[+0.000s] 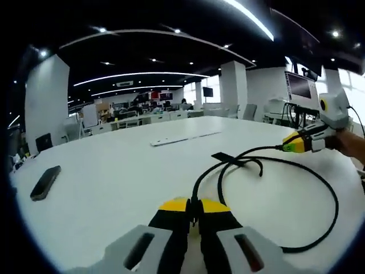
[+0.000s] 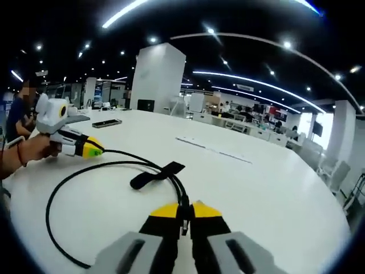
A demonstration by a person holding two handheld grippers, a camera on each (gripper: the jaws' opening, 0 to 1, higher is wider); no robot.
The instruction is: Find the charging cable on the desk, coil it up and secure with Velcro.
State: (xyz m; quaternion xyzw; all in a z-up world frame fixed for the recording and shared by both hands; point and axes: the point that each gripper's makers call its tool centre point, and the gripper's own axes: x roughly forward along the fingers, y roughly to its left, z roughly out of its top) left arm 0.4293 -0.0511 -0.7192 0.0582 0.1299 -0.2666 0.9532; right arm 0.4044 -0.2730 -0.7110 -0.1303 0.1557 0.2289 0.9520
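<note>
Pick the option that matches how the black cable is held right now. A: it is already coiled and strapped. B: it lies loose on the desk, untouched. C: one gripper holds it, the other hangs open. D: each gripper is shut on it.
D: the left gripper and the right gripper each pinch the black cable, which sprawls in an open loop on the white desk, its Velcro strap unwrapped.

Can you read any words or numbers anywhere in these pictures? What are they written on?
No text can be read.
The phone on the table has a dark, blank face.
The wall screens and red signs far across the room are too small and blurred.
The black cable, its Velcro strap and both grippers carry no visible lettering.
</note>
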